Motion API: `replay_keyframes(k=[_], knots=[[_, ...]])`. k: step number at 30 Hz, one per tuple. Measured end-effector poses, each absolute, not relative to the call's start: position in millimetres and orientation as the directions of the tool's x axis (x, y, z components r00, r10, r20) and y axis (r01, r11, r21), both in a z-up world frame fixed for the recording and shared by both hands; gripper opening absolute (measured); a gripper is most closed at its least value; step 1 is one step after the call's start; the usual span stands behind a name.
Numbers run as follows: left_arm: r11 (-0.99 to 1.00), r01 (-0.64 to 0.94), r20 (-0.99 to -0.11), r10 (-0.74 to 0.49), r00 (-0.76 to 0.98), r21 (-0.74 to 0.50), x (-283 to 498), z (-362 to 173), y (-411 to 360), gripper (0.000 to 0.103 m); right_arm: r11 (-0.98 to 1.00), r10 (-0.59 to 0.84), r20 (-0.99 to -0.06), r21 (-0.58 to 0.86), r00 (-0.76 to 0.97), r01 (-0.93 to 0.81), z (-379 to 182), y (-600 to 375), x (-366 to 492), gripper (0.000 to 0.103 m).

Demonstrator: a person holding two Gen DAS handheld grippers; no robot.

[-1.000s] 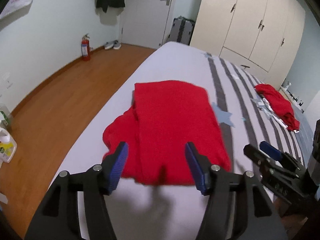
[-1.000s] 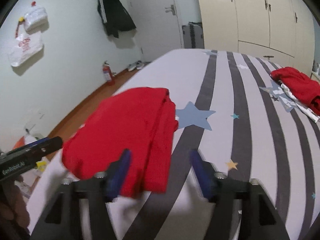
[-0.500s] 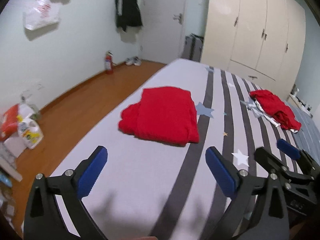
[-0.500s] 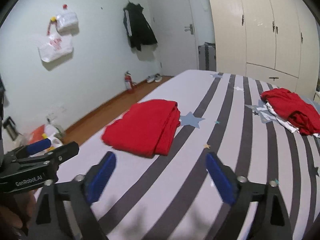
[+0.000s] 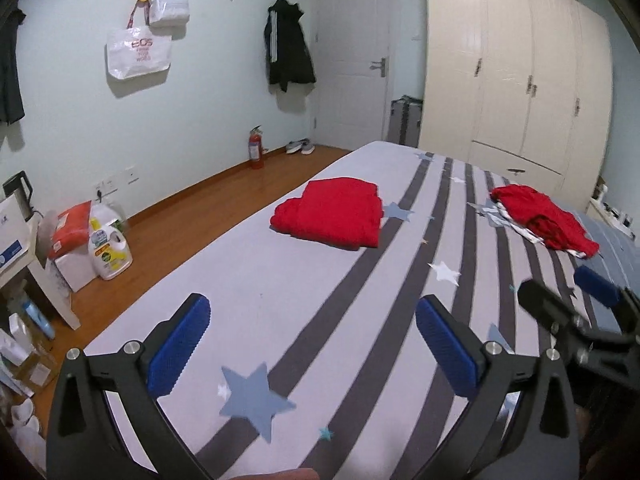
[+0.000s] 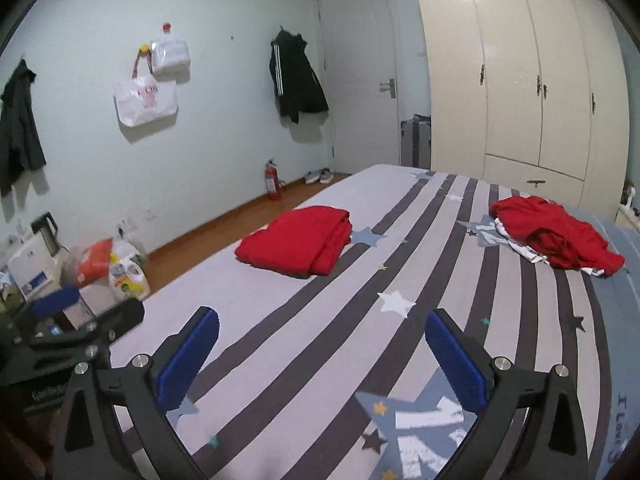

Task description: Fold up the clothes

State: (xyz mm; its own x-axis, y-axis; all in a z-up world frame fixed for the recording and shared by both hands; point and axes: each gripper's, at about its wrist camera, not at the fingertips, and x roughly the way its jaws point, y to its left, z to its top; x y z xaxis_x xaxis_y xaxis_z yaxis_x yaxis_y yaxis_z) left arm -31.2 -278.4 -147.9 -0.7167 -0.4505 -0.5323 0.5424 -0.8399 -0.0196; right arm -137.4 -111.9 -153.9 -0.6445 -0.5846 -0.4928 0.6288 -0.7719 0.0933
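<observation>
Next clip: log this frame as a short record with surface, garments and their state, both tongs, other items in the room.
surface: bed with striped, starred sheet
folded garment: red top, flat on the bed
unfolded pile: red clothes, heaped on white ones, towards the wardrobe
left tongs: open, empty
right tongs: opening, nothing between them
floor: extinguisher, shoes, detergent jug
wall: black jacket, white bag

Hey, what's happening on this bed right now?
A person is folding clothes with a pair of tongs in each hand. One red garment lies folded on the striped bed, touched by neither. The left tongs stand open and empty; the right tongs are still opening, also empty. Both sit well short of the fold. A loose red pile waits unfolded, farther right on the bed.
</observation>
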Motion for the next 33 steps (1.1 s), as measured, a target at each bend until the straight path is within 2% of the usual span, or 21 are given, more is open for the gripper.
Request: replay_keyframes(k=[4, 9, 14, 19, 33], knots=[[-0.853, 0.522, -0.469, -0.452, -0.759, -0.023, 8.7, -139.7, -258.8, 0.102, -0.793, -0.569, -0.444, 0.070, -0.693, 0.606, -151.5, -88.0, -101.7, 0.102], [-0.859, 0.511, -0.441, -0.445, -0.779, -0.036, 58.0, -114.5, -232.0, 0.102, -0.824, -0.543, -0.395, 0.080, -0.742, 0.560, -135.0, -56.3, -47.5, 0.102], [-0.857, 0.513, -0.439, -0.443, -0.782, -0.050, 84.5, -82.4, -219.0, 0.102, -0.821, -0.542, -0.410, 0.074, -0.733, 0.566, -101.1, -36.7, -18.9, 0.102], [-0.845, 0.528, -0.413, -0.455, -0.789, -0.078, 96.0, -66.6, -219.0, 0.102, -0.812, -0.552, -0.378, 0.039, -0.744, 0.583, -74.3, -35.1, -9.7, 0.102], [-0.854, 0.517, -0.435, -0.444, -0.783, -0.058, 89.1, -72.9, -211.1, 0.102, -0.814, -0.545, -0.419, 0.058, -0.726, 0.578, -86.6, -34.4, -22.6, 0.102]])
